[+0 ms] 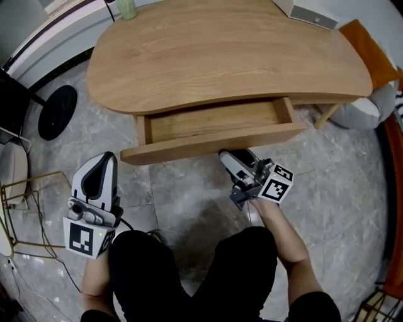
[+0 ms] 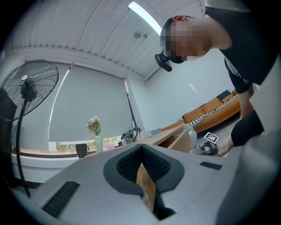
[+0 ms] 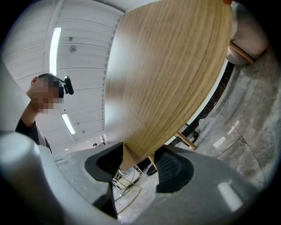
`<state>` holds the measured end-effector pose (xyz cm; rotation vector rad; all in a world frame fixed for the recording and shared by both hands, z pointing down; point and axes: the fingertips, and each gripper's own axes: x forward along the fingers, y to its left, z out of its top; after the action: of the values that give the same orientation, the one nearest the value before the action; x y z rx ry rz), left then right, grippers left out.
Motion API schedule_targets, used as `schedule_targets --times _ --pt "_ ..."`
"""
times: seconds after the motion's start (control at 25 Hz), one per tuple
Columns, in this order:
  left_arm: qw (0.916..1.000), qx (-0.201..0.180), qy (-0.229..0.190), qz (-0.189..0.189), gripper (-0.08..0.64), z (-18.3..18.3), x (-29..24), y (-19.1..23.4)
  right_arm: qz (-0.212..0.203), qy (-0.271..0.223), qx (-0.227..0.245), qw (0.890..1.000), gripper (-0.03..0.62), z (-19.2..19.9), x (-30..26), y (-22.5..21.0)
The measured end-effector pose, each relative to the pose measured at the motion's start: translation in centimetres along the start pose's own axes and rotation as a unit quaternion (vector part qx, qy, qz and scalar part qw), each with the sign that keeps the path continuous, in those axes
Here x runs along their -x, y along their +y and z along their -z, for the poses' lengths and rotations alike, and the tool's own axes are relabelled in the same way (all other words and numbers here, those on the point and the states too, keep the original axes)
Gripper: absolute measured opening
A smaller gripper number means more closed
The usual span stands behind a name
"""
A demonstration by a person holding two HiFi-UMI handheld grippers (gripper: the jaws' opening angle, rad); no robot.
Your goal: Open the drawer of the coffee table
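Note:
The wooden coffee table (image 1: 227, 56) has its drawer (image 1: 214, 121) pulled out toward me. The drawer front (image 1: 208, 143) is a long wooden board. My right gripper (image 1: 228, 157) reaches under that board near its middle. In the right gripper view the drawer front (image 3: 175, 79) runs down between the two dark pads, and the right gripper (image 3: 139, 160) is closed on its lower edge. My left gripper (image 1: 108, 158) hovers over the floor, left of the drawer and short of it, touching nothing. In its own view the left gripper (image 2: 141, 151) has its pads together, with the open drawer (image 2: 178, 139) ahead.
A fan's black round base (image 1: 58, 112) stands left of the table. A green vase (image 1: 127, 7) and a grey box (image 1: 312, 16) sit on the tabletop. A white pouf (image 1: 362, 110) and an orange seat (image 1: 371, 50) lie right. A wire rack (image 1: 25, 207) is at the left edge.

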<state>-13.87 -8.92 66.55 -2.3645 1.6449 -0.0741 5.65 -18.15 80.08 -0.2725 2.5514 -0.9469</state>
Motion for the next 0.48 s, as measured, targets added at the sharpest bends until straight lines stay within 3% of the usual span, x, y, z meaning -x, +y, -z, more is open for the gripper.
schedule_targets --times 0.32,0.48 --pt "0.9999 0.003 0.009 -0.004 0.008 0.5 0.7 0.5 -0.003 0.01 0.013 1.0 0.224 0.9 1.2 1.4" --pt "0.9999 0.007 -0.009 -0.006 0.008 -0.2 0.5 0.6 -0.001 0.009 0.01 1.0 0.224 1.1 1.6 1.7"
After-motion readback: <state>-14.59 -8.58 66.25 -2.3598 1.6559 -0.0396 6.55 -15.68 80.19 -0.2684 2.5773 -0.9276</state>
